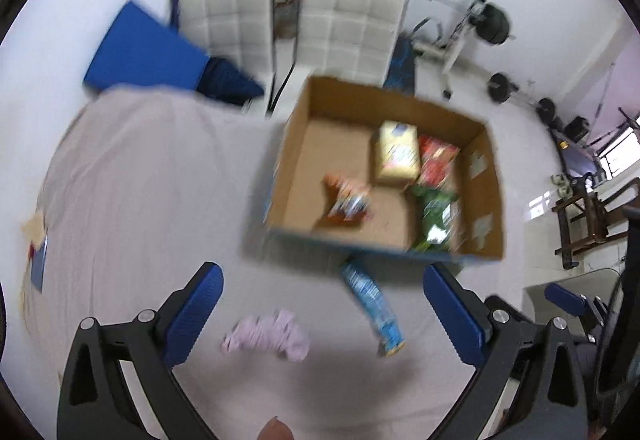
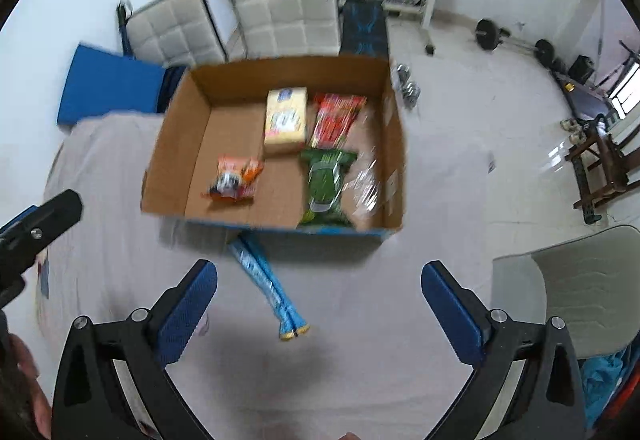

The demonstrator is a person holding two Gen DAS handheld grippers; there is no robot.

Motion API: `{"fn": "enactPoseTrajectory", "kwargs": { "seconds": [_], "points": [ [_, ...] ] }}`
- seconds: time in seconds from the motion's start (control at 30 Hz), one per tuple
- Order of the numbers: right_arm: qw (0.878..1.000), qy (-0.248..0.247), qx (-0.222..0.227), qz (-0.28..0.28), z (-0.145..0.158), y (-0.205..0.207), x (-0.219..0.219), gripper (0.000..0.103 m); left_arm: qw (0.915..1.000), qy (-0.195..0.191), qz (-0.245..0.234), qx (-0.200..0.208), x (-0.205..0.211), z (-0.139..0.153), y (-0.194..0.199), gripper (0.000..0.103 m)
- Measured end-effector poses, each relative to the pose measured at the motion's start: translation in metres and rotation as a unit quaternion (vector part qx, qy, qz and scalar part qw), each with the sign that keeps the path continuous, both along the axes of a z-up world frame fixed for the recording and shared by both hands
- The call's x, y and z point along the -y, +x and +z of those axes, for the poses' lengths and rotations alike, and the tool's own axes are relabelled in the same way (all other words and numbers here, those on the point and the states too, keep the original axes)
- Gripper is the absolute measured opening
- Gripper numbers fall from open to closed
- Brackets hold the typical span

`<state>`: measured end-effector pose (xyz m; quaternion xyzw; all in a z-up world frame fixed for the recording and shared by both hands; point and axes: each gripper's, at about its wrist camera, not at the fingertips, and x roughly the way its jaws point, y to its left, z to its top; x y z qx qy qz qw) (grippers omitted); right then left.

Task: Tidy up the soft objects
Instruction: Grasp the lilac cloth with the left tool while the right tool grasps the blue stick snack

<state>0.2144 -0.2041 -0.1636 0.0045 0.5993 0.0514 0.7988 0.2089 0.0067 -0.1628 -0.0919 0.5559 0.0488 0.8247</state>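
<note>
- On the bed (image 1: 140, 167), a soft purple cloth (image 1: 267, 336) lies just under the left gripper (image 1: 322, 316), likely the next pick.
- A blue packet (image 2: 268, 284) lies near it, touching the cardboard box (image 2: 176, 143) front.
- Inside the box, four packets sit together, so sorted things seem to go there.
- Both the left gripper and the right gripper (image 2: 320, 314) are wide open and hold nothing.

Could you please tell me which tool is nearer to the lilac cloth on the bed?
Left. The lilac cloth lies just ahead of the open left tool, between its fingers. The open right tool sits further right, over the blue packet.
</note>
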Motion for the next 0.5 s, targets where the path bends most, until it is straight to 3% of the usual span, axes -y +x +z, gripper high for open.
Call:
{"fn": "enactPoseTrajectory", "kwargs": {
  "seconds": [0.17,0.33,0.4,0.5],
  "points": [
    [0.997,0.006,-0.071,0.029,-0.074,0.002,-0.023,0.103,0.9955,-0.012,0.048,-0.081,-0.033,-0.064,-0.024,0.103],
    [0.990,0.008,-0.134,0.032,-0.151,0.008,-0.042,0.100,0.9840,-0.041,0.100,-0.142,-0.059,-0.121,-0.041,0.103],
    [0.988,0.010,-0.152,0.032,-0.175,0.009,-0.048,0.084,0.9799,-0.049,0.107,-0.161,-0.061,-0.139,-0.043,0.103],
    [0.986,0.004,-0.165,0.030,-0.198,0.012,-0.056,0.072,0.9764,-0.051,0.098,-0.185,-0.057,-0.165,-0.042,0.103]
  ]
}}
